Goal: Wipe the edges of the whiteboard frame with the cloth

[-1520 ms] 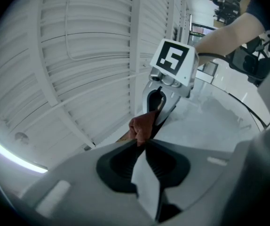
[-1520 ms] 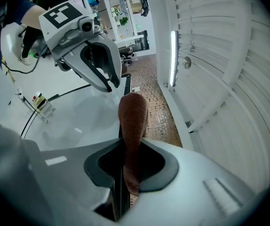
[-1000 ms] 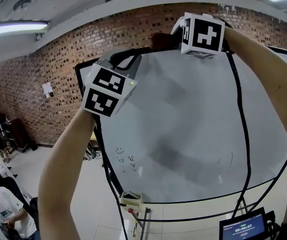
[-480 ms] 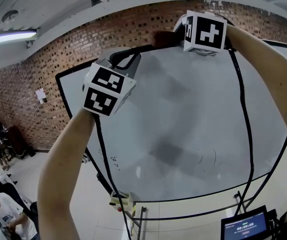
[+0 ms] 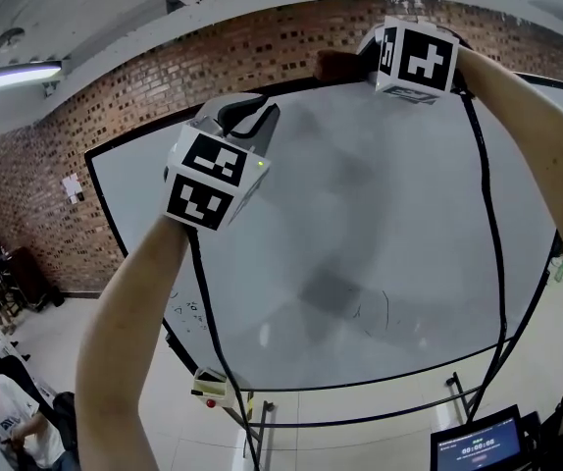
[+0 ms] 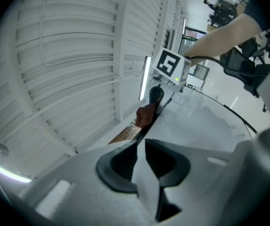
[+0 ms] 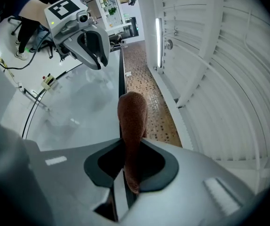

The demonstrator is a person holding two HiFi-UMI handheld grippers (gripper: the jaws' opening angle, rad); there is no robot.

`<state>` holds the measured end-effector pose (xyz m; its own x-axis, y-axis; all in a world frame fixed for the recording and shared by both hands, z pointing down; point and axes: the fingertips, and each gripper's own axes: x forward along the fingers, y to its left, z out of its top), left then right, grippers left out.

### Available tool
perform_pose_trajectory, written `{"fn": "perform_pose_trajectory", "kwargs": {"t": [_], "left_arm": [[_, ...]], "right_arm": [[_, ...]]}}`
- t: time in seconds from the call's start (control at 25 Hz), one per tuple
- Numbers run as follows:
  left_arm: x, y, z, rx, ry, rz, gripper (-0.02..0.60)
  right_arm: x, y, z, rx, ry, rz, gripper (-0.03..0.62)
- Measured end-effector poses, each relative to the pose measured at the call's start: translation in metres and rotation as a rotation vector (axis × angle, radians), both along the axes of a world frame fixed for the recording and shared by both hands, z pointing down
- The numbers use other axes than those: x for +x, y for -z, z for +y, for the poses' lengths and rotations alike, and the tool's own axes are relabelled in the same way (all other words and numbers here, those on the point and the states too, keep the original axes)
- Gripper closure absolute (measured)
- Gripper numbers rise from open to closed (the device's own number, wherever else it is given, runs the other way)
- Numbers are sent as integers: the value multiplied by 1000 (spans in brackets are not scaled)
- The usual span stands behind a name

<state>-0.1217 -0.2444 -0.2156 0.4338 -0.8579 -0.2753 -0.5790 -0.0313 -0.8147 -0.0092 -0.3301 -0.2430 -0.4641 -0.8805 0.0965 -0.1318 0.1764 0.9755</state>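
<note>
The brown cloth (image 7: 132,117) is gripped in the right claw (image 7: 131,146), protruding past it onto the top edge of the whiteboard frame (image 7: 121,74), while the left claw (image 6: 140,145) is closed on nothing.

Along the top of the whiteboard frame (image 5: 144,131), a clear stretch is left btwn the left gripper (image 5: 250,118) and the right gripper (image 5: 348,67); each blocks the other's run. A brick wall (image 5: 105,101) is seen behind, gap not judged. The board face (image 5: 360,214) is open mid-way, crossed at the R side by a black cable (image 5: 488,214).
</note>
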Motion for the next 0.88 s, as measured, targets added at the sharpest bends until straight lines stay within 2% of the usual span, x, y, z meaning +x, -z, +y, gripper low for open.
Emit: {"fn": "perform_pose_trajectory", "kwargs": {"t": [0.2,0.4,0.56,0.68,0.88], "left_arm": [[50,-10,-5,-23,-44,0,528],[71,-23,-16,-43,-104,-5,528],[92,-30,-21,-67,-171,15,528],[125,-40,-26,-90,-216,2,528],[169,-37,-19,-64,-343,-28,528]], "right_arm": [[51,7,-10,-6,-36,-26,530],[69,3,-15,1,-61,-54,530],[84,0,-18,-7,-81,-56,530],[106,-2,-20,-7,-119,-60,530],[139,-7,-28,-3,-196,-48,530]]}}
